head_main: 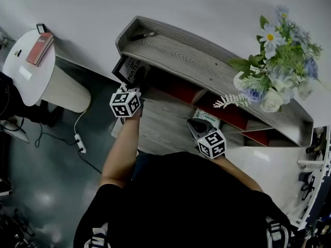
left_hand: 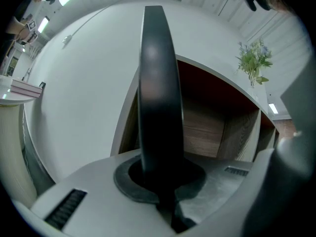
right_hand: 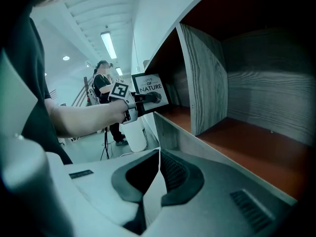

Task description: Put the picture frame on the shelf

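Observation:
The picture frame (head_main: 130, 69) is black with a white print that reads "NATURE". My left gripper (head_main: 133, 87) is shut on its lower edge and holds it upright at the left end of the grey shelf unit (head_main: 176, 50). In the left gripper view the frame (left_hand: 158, 93) stands edge-on between the jaws of the left gripper (left_hand: 160, 181), with a brown compartment (left_hand: 207, 127) behind it. The right gripper view shows the frame (right_hand: 149, 89) from the front, beside the shelf's open side. My right gripper (right_hand: 157, 181) is shut and empty, low in front of the shelf (head_main: 196, 125).
A bunch of white and blue flowers (head_main: 276, 61) stands on the shelf's top at the right. A small dark object (head_main: 143, 35) lies on the top at the left. A round white table (head_main: 26, 74) carries a red book (head_main: 39, 48). A person (right_hand: 103, 83) stands far behind.

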{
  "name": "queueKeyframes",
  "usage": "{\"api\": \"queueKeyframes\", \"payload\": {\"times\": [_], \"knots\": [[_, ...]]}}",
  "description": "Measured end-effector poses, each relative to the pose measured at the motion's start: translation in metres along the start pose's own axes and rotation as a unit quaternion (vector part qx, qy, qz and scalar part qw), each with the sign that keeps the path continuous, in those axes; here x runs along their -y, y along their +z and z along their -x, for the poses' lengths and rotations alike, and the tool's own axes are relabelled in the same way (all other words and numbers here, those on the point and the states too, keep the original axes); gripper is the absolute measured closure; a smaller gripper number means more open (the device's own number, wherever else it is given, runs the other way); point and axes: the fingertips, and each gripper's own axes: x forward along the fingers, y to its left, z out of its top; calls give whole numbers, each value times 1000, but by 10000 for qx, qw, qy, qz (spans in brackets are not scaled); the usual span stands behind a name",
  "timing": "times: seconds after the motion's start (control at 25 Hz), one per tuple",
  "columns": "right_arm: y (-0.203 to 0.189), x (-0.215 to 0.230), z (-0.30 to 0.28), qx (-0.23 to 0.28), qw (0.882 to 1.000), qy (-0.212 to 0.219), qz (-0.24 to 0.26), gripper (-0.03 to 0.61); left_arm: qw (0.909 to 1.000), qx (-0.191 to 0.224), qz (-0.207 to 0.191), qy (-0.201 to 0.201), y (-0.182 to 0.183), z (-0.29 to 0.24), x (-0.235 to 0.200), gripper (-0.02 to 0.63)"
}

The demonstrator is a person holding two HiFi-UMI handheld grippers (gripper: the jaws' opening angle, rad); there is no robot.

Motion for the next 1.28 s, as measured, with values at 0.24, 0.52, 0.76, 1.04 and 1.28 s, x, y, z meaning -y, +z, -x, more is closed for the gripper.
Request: {"api": "queueKeyframes", "payload": {"times": [0.24, 0.52, 0.76, 1.04, 1.28], "knots": [[-1, -1, -1, -13, 10000, 27, -1, 563, 10000, 12, 5, 67, 2, -9, 0, 586], [-3, 0, -1, -32, 10000, 40, -17, 563, 9999, 52, 18, 120, 4, -21, 0, 586], [-2, -1, -1, -45, 10000, 59, 5, 563, 9999, 47, -31, 126, 5, -29, 0, 586], [-3, 1, -2, -69, 9999, 73, 22, 563, 9998, 80, -52, 166, 7, -37, 0, 586], [-6, -3, -4, -111, 9999, 107, 8, 563, 9998, 64, -62, 183, 7, -40, -2, 586]]}}
